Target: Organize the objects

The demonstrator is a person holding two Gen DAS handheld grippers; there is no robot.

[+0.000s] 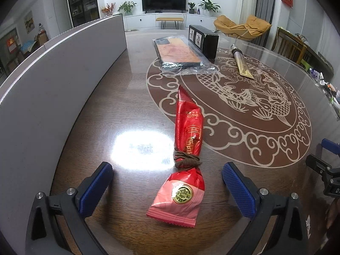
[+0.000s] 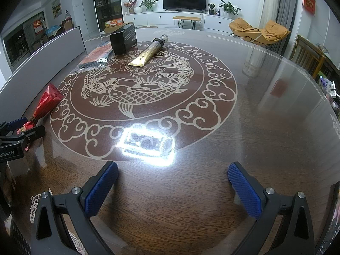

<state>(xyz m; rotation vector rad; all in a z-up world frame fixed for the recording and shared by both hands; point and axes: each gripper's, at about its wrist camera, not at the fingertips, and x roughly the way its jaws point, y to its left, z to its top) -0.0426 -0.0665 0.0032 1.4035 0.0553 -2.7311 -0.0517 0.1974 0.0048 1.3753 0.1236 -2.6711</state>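
While both grippers gape empty, the left gripper (image 1: 167, 182) straddling the red packet (image 1: 187, 148) risks slipping off its crinkly foil.

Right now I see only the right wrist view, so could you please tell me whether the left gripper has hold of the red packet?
Observer: No. The left gripper has its jaws open on either side of the red packet, not touching it.
Operator: Where is its brown cord?
Observer: The brown cord lies between the jaws, about level with their tips.
Operator: What marks its near end?
Observer: A round gold seal on a pink panel.
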